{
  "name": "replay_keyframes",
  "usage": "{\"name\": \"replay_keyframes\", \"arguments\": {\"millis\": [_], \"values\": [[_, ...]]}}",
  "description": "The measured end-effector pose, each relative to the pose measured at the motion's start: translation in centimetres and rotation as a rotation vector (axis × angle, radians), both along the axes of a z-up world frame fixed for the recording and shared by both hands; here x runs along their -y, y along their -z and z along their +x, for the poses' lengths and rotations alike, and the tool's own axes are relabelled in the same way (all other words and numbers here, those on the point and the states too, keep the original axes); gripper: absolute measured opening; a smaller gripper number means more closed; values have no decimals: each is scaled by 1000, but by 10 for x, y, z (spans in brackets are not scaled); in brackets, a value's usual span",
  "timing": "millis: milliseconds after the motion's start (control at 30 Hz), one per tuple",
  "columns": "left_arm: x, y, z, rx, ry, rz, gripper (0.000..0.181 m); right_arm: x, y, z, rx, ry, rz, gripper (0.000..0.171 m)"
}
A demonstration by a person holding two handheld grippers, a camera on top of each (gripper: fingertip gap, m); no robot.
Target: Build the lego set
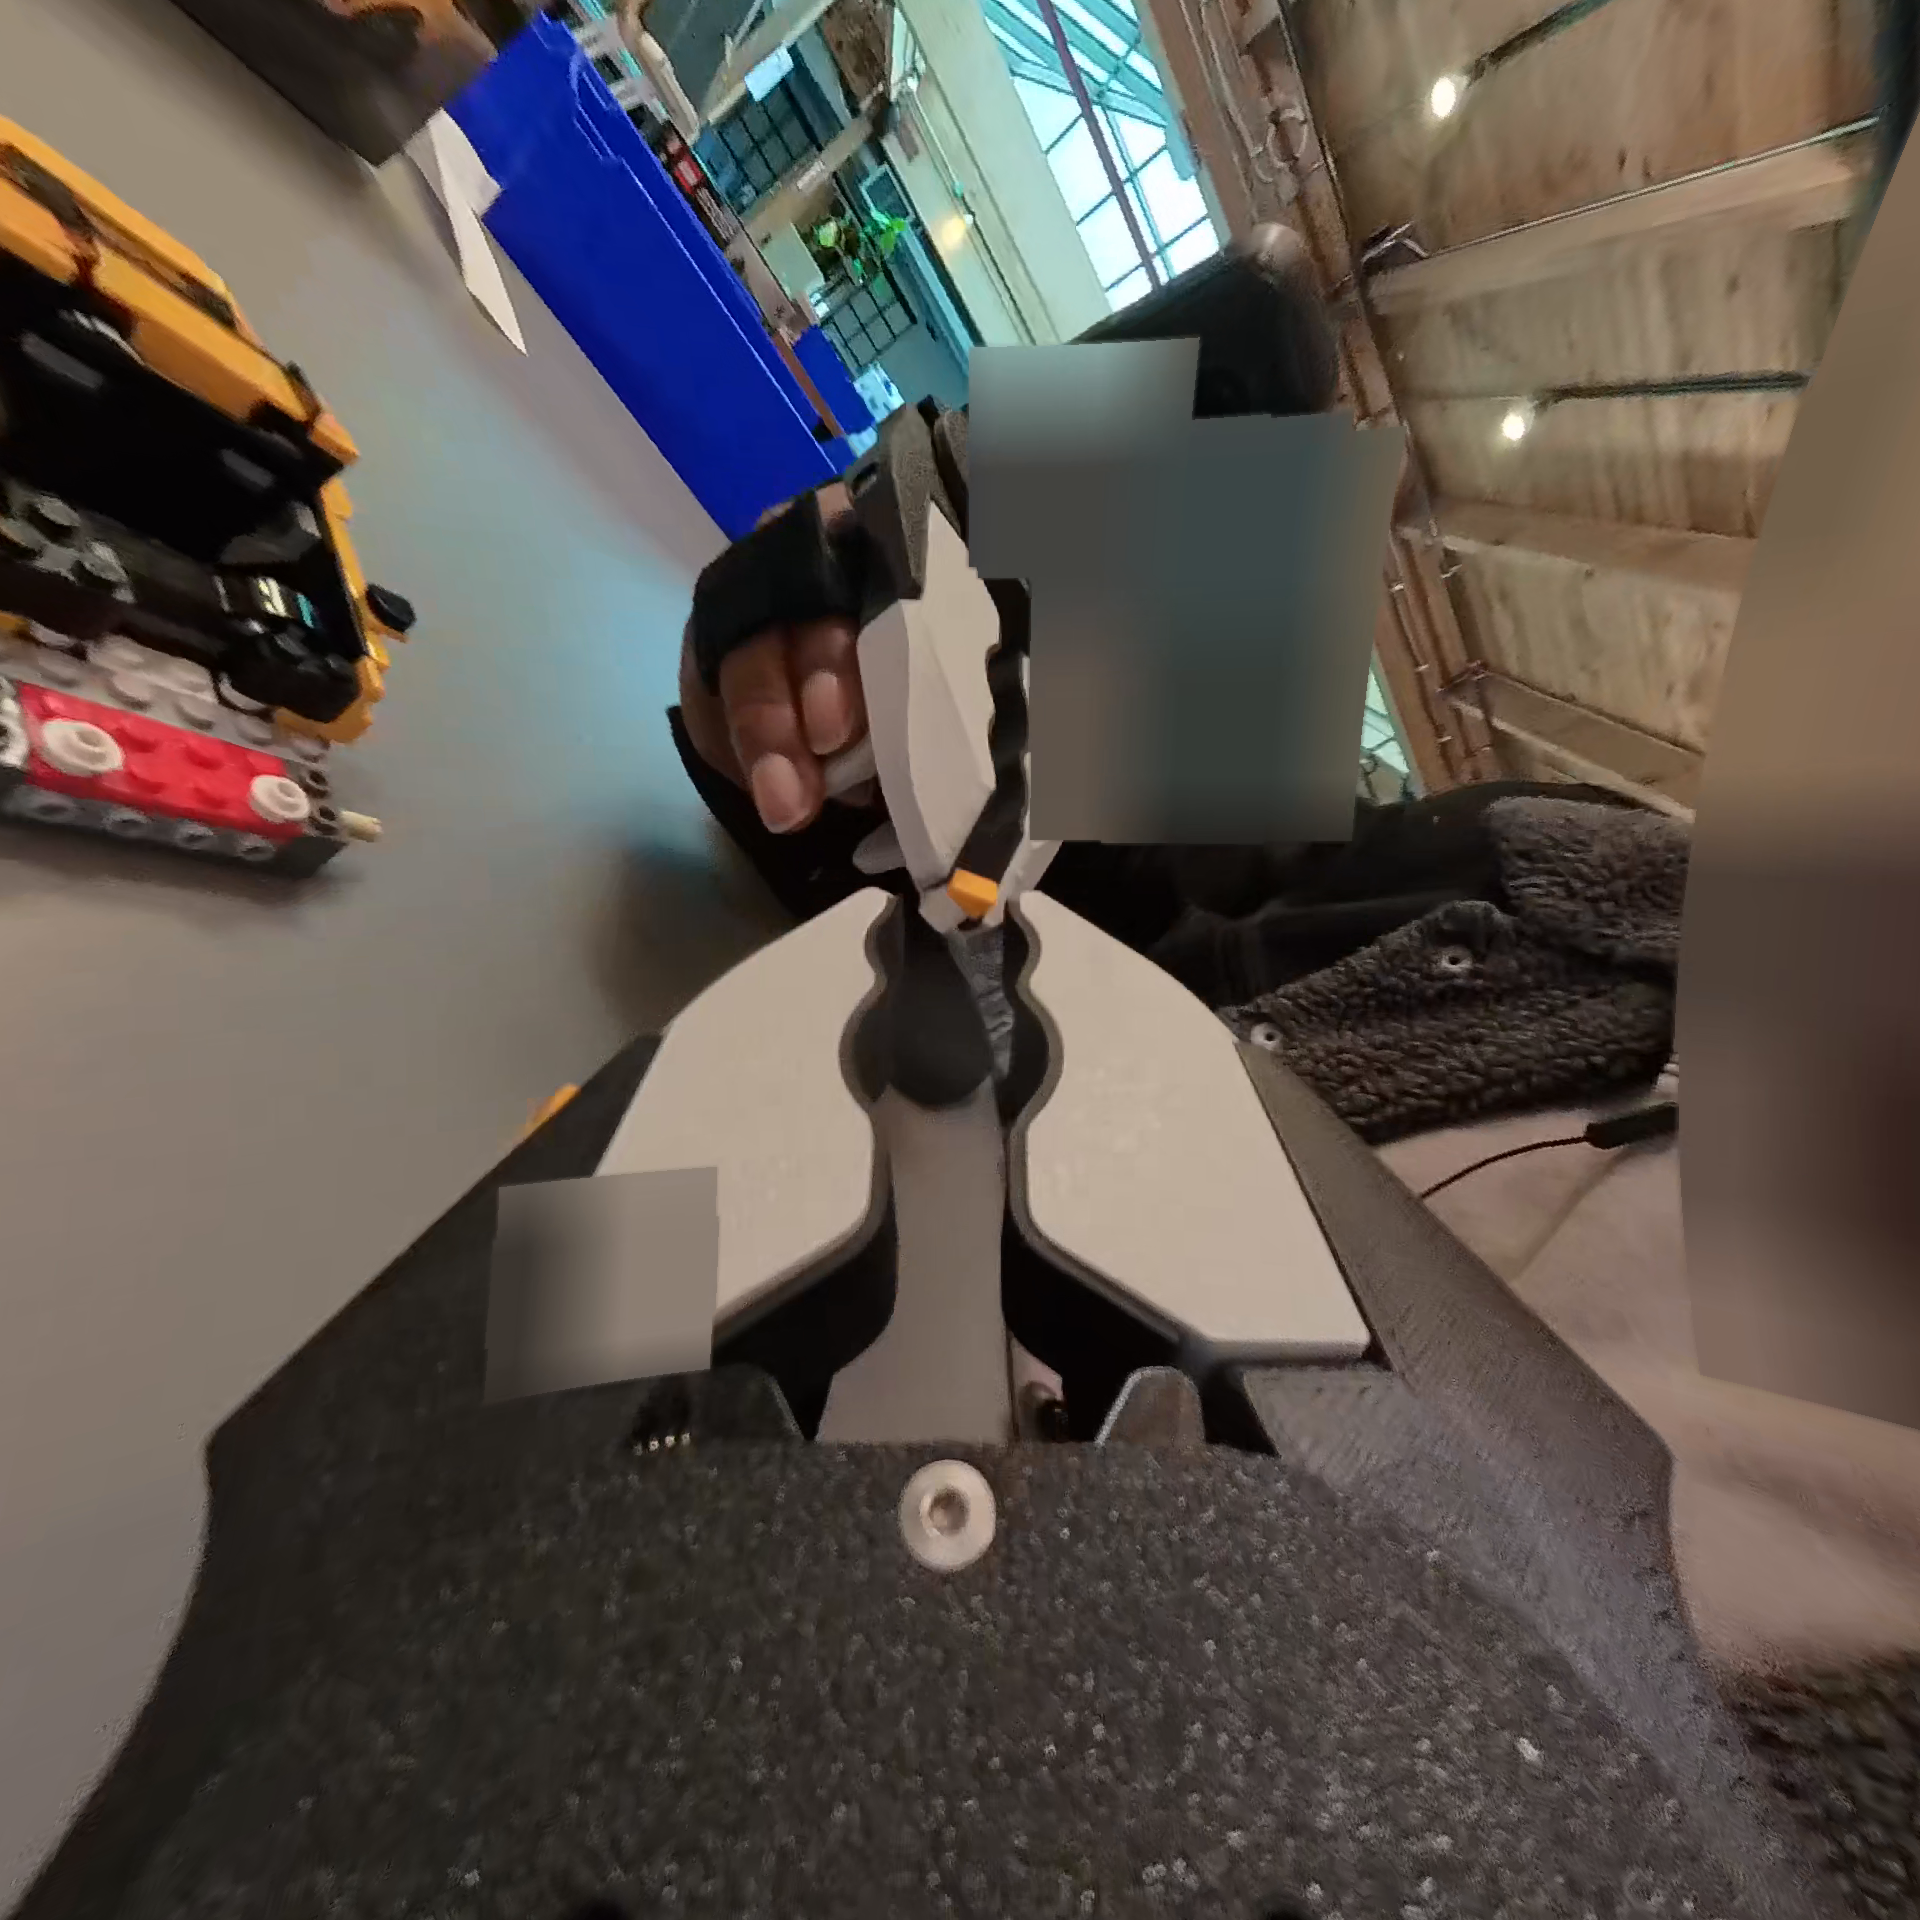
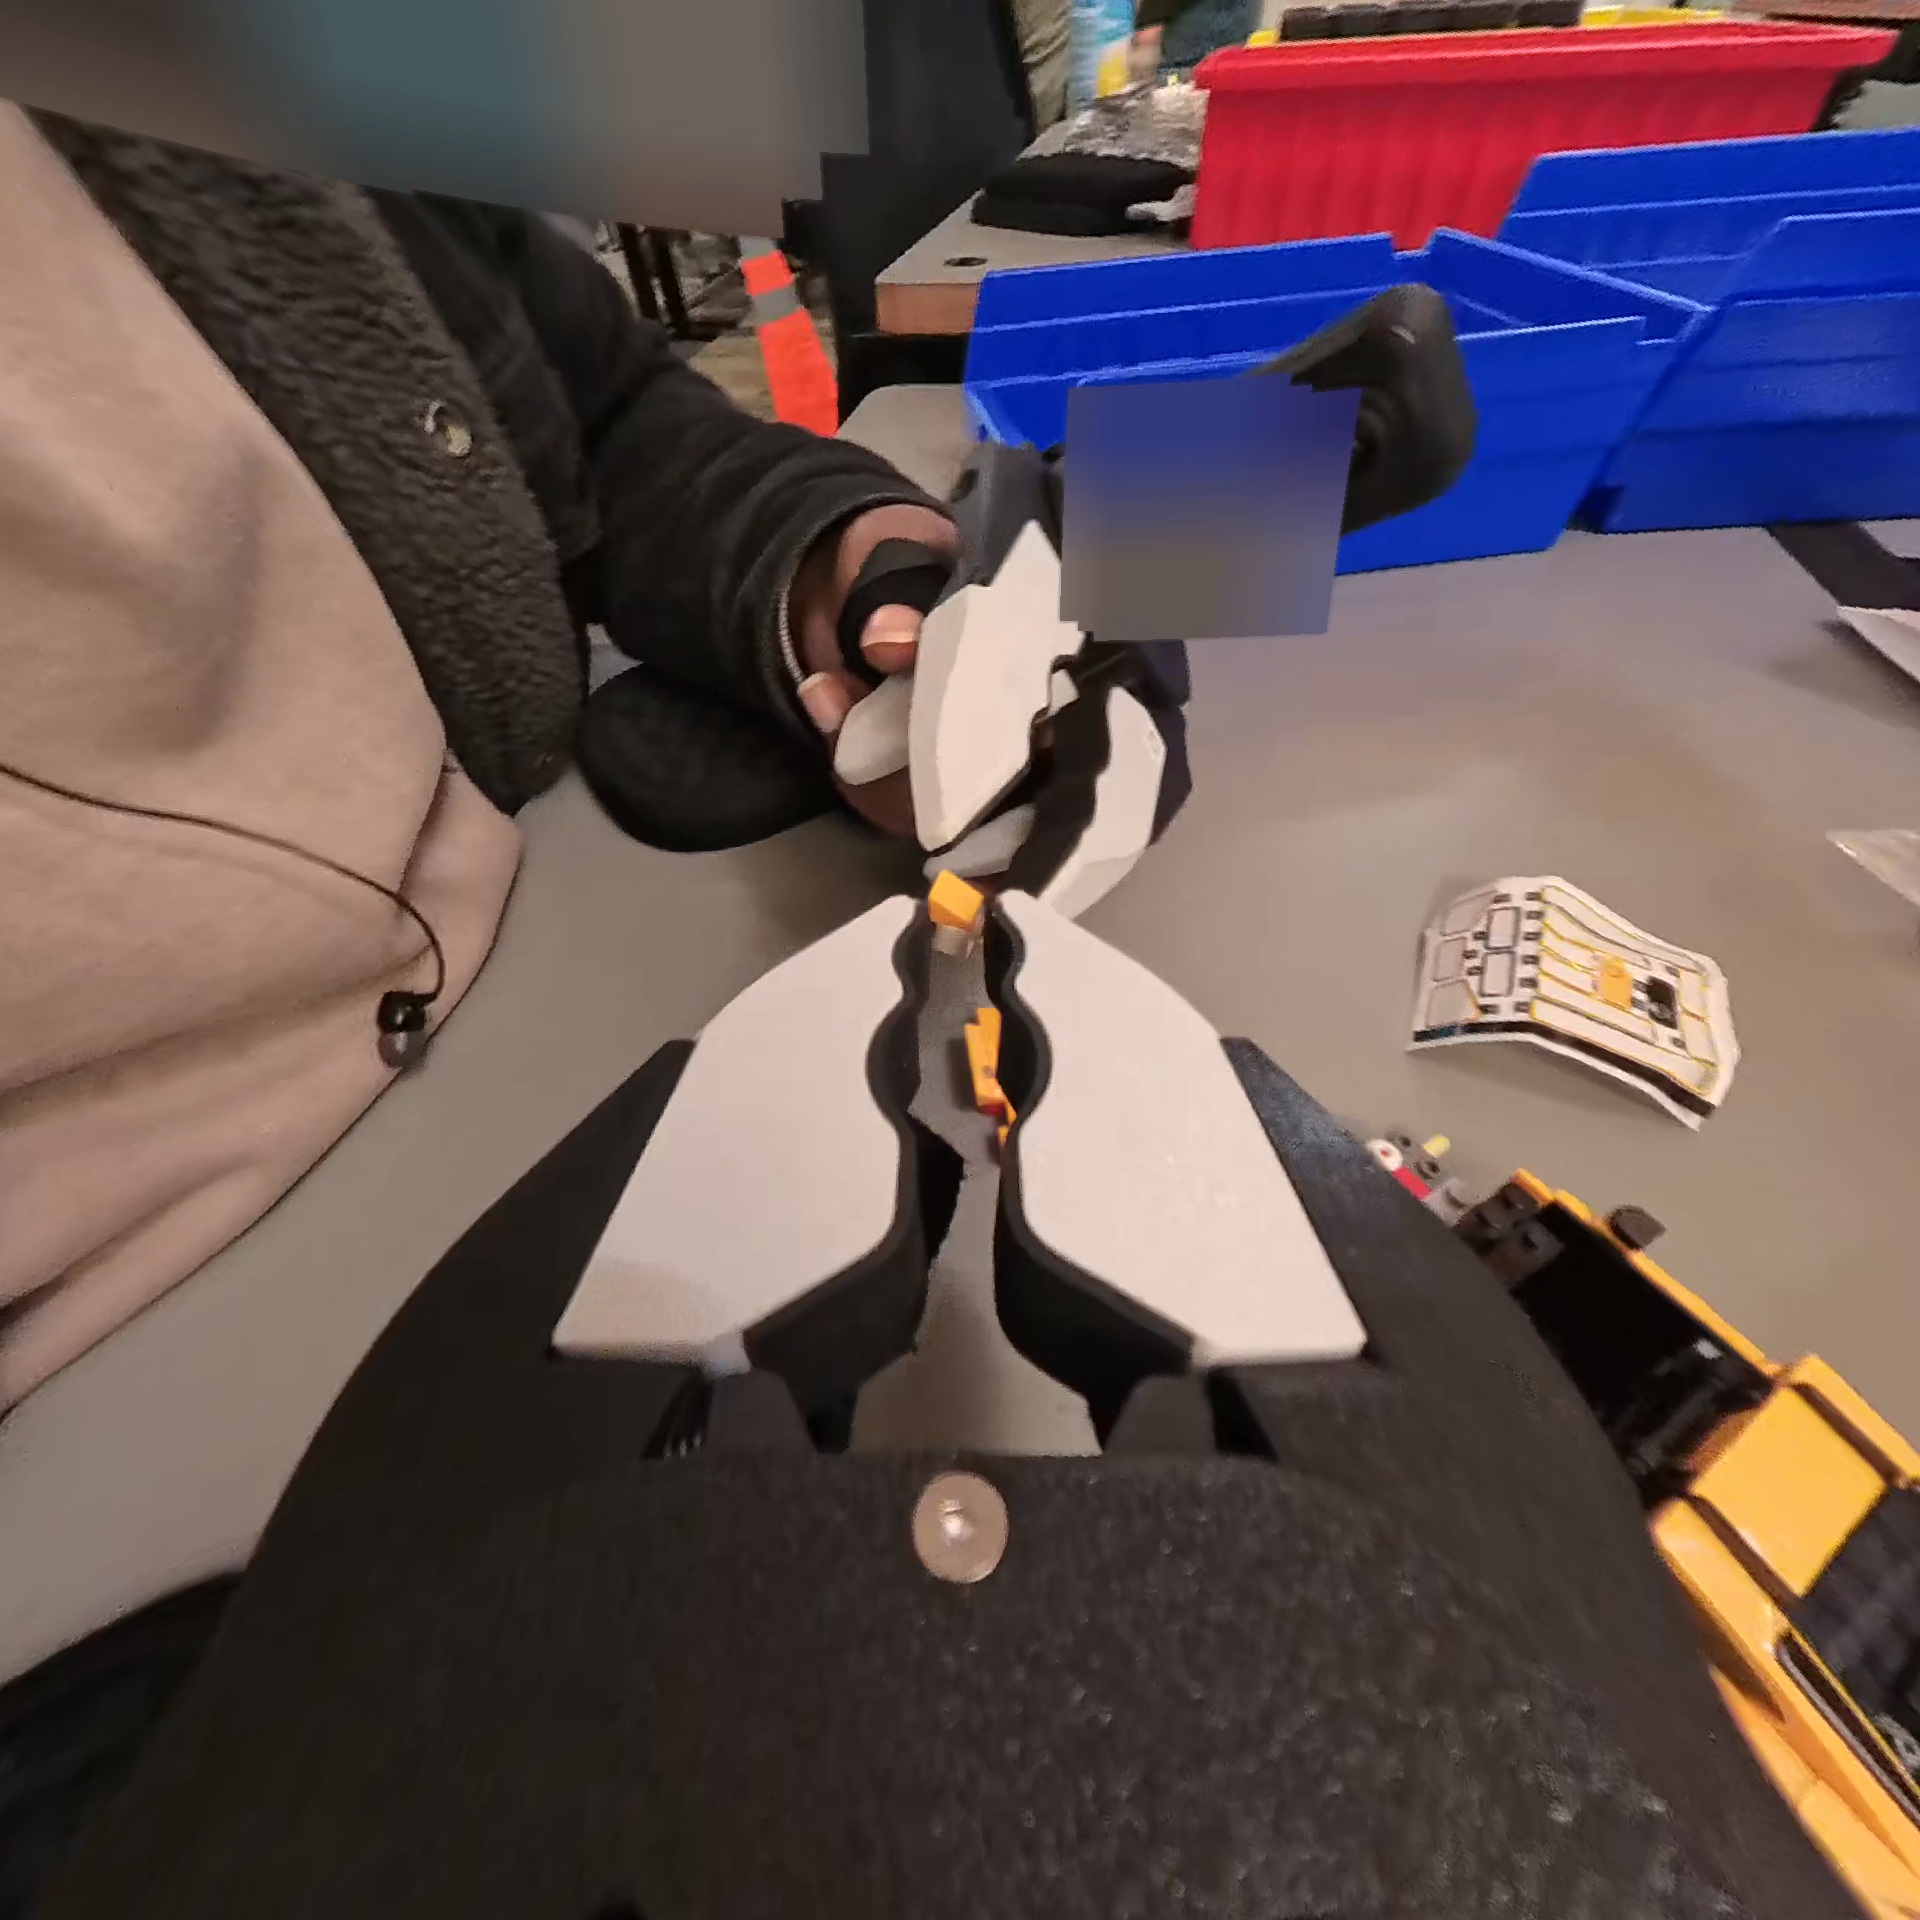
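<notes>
Orange piece [image 2: 954, 900]: pinched at the tips of both hand-held grippers, above the table [image 2: 1455, 727].
Left hand-held gripper [image 1: 951, 914]: tip-to-tip with right.
Right hand-held gripper [image 2: 961, 920]: pressed onto piece.

Pale grey fingers [image 2: 774, 1132] on black textured body [image 2: 935, 1714], central silver screw [image 2: 958, 1526]; behind the tips, black fleece sleeve [image 2: 675, 468].

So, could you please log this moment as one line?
right gripper: shut on orange piece | left gripper: tips meeting it, grip unclear | car: on table
</notes>
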State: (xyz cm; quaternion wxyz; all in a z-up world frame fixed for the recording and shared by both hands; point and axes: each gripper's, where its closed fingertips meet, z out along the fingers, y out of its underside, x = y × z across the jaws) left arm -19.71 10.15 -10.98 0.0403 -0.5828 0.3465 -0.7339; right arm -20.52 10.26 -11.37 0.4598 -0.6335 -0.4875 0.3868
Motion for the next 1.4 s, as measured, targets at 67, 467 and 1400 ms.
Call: {"name": "replay_keyframes", "arguments": {"millis": [67,467,1400], "values": [[3,2,0,-10,26,-38,18,4,1,-4,18,-25,18,10],[2,2,-1,-38,68,-216,12,-2,5,-10,83,-51,56,10],[-18,10,4,-72,-173,-234,13,-20,15,0,366,361,12,9]]}}
